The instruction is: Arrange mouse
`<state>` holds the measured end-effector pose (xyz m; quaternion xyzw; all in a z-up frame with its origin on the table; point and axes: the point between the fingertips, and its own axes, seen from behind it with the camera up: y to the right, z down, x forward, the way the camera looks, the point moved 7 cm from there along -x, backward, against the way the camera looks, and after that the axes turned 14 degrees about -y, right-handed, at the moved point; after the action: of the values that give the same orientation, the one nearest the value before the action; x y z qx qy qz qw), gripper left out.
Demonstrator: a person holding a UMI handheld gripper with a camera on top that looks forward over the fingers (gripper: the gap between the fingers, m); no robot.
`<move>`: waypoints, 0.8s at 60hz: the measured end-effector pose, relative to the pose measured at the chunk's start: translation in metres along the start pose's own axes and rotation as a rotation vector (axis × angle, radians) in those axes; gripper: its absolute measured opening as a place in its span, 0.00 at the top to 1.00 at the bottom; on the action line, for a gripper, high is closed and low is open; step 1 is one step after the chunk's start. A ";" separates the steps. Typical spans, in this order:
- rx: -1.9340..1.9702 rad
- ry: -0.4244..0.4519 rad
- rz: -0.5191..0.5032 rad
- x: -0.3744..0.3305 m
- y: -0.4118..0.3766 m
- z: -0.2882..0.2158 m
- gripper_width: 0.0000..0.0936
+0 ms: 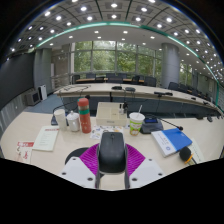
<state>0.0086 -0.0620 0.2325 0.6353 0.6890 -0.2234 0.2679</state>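
Black mouse (112, 151) | clamped between gripper (112, 160) pads | above table (60, 150)

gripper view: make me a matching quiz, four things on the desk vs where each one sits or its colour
Things:
1. mouse
2. red bottle
3. paper cup
4. blue notebook

Descriptions:
A. flat on the table, right of the fingers
B. black, between the gripper's fingers
C. upright, red-capped, beyond the fingers to the left
D. pale with green print, beyond the fingers to the right

Pairs: 1-B, 2-C, 3-D, 4-A
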 end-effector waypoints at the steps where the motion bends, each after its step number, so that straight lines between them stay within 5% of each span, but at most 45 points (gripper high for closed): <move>1: -0.003 -0.004 -0.005 0.007 -0.008 -0.002 0.65; 29: -0.030 -0.267 -0.028 0.189 -0.117 0.077 0.65; 39: -0.027 -0.285 -0.030 0.195 -0.117 0.086 0.48; 45: -0.044 -0.319 -0.038 0.185 -0.118 0.088 0.09; 48: -0.045 -0.323 -0.036 0.173 -0.118 0.085 0.11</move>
<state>-0.1100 0.0027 0.0514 0.5727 0.6530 -0.3116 0.3854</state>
